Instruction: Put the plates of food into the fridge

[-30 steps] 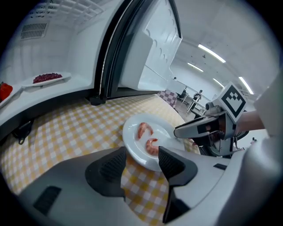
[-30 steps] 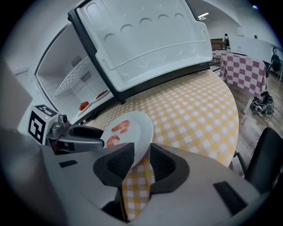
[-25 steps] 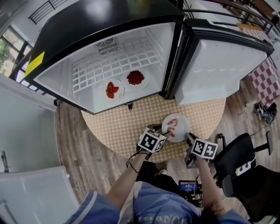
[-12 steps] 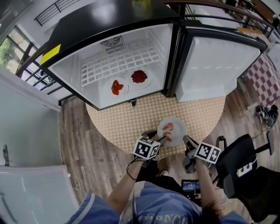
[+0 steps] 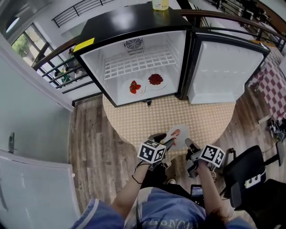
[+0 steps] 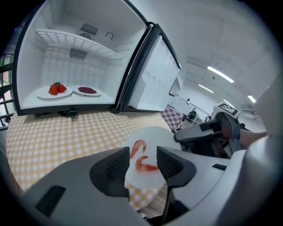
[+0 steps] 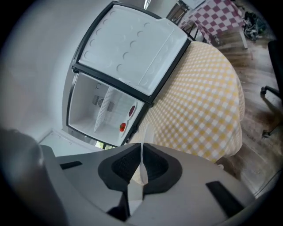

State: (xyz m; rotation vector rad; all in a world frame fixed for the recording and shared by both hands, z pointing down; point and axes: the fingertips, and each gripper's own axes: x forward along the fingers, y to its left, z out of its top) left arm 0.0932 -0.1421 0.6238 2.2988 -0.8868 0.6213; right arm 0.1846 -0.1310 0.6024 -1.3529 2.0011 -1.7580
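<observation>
A white plate with two shrimp sits at the near edge of the round table. My right gripper has its jaws closing on the plate's right rim, and the rim shows edge-on between the pads. My left gripper is at the plate's near left side. Its jaws are closing, but the pads stand apart on either side of the shrimp plate and do not press on it. The open fridge holds a plate of strawberries and a plate of dark berries on its floor.
The fridge door stands swung open to the right. A yellow checked cloth covers the table. A black office chair stands at my right. A bottle sits on top of the fridge, and a white wire shelf spans its upper part.
The right gripper's jaws have closed onto the plate's rim. The head view has pulled back, so the fridge looks smaller. The left gripper stays by the plate.
</observation>
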